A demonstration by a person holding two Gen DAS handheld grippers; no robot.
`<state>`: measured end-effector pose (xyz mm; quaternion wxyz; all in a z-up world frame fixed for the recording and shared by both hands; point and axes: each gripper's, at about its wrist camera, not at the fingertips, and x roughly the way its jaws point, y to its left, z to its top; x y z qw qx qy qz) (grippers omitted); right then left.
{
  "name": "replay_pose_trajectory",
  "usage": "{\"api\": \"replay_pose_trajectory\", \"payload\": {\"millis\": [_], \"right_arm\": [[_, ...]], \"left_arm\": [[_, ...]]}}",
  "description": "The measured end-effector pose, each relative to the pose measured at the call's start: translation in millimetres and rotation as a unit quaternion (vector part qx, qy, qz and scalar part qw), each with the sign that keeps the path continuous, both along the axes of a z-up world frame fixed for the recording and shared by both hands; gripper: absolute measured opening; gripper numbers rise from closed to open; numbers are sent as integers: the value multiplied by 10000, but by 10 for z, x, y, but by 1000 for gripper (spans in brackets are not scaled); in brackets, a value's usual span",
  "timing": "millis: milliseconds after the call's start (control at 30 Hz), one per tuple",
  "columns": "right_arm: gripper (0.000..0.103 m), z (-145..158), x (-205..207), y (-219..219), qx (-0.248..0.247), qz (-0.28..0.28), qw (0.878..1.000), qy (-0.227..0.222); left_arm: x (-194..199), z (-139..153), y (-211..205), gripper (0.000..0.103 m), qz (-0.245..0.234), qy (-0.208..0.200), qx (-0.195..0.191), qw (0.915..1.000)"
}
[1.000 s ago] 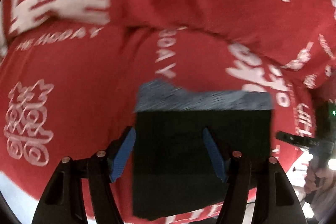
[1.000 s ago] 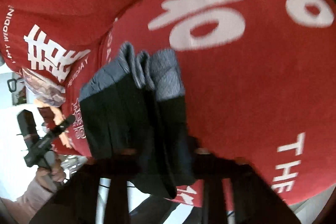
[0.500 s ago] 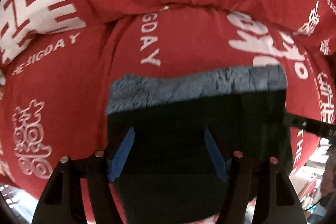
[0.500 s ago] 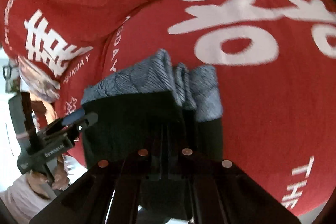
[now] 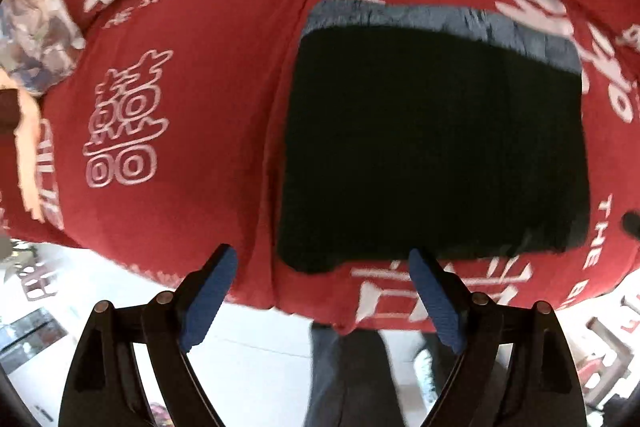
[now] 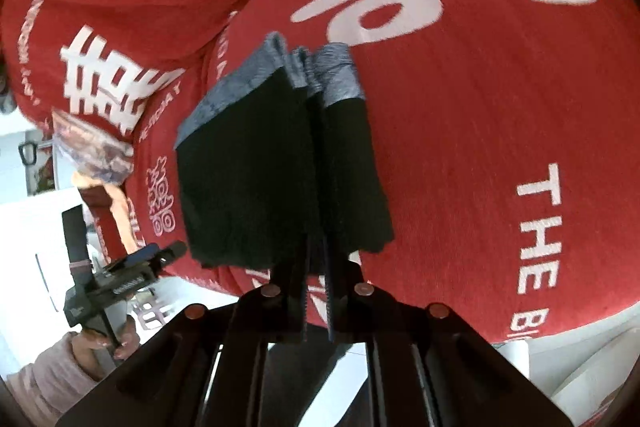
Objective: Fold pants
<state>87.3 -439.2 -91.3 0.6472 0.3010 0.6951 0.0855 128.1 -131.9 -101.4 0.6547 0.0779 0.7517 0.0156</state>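
The folded dark pants point(image 5: 432, 139) with a grey waistband point(image 5: 440, 19) lie on a red cover point(image 5: 180, 87) printed with white lettering. My left gripper point(image 5: 320, 255) hovers over the cover's near edge, short of the pants; its jaws are opening wide with nothing between them. In the right wrist view the pants point(image 6: 260, 167) show a raised fold ridge down the middle. My right gripper point(image 6: 316, 267) sits at their near edge, jaws opening with a narrow gap and the cloth's edge at the tips. The left gripper point(image 6: 132, 267) appears there at lower left, held by a hand point(image 6: 100, 343).
The red cover point(image 6: 480, 147) bulges like a cushion and drops off toward a pale floor point(image 5: 248, 355). A person's dark trouser legs point(image 5: 352, 379) stand below the edge. A patterned cloth point(image 5: 32, 27) lies at far left, and a red stool point(image 5: 600, 347) at lower right.
My left gripper drew back off the pants toward the near edge and spread wider. The right jaws, shut tight before, now show a small gap. The pants lie flatter.
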Motion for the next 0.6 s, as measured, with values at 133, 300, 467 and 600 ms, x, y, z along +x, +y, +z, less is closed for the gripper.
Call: {"api": "replay_pose_trajectory", "payload": {"millis": [133, 300, 467, 600], "right_arm": [[78, 197, 65, 126, -469, 317, 9981, -246], [103, 396, 96, 259, -1269, 694, 9883, -479], [103, 652, -12, 341, -1961, 880, 9738, -743], [103, 593, -213, 354, -1578, 386, 9865, -211]], "left_arm": [[-92, 87, -13, 102, 392, 52, -91, 9992], [-113, 179, -195, 102, 16, -63, -144, 9999], [-120, 161, -230, 102, -313, 8, -176, 9994], [-207, 310, -193, 102, -674, -102, -215, 9974]]}}
